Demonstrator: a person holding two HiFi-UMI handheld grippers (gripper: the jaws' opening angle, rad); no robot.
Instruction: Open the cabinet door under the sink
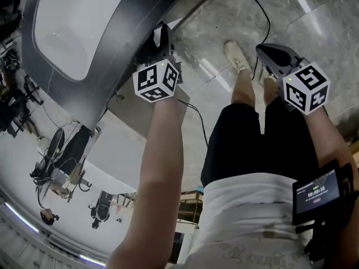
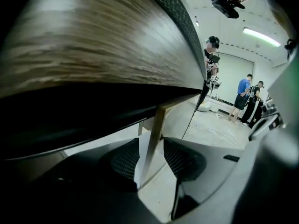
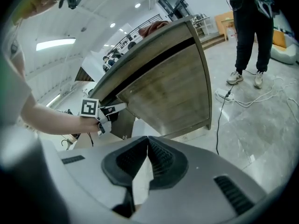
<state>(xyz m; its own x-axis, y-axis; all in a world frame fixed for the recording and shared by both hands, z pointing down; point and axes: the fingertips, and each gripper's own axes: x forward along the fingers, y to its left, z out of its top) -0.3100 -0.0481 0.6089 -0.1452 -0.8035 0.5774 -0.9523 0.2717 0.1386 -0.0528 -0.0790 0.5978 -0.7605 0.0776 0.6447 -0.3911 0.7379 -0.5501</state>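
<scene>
The wood-grain cabinet door [image 3: 170, 94] hangs under the dark counter [image 1: 120, 55] that holds the white sink. My left gripper [image 1: 159, 41] reaches under the counter's edge at the door's left side. It also shows small in the right gripper view, where the left gripper [image 3: 105, 111] sits at the black gap. In the left gripper view the door's face [image 2: 93, 45] fills the top. Its thin edge [image 2: 156, 125] stands between the open jaws of the left gripper [image 2: 152, 155], and the pads are clear of it. My right gripper [image 1: 265, 51] hangs away from the cabinet over the floor. Seen close, the right gripper [image 3: 147, 141] is shut and empty.
A black cable [image 3: 219, 120] runs over the grey floor to the right of the cabinet, near a person [image 3: 250, 31] who stands there. More people [image 2: 243, 97] stand far off in the room. My own legs and shoes [image 1: 238, 58] are below the right gripper.
</scene>
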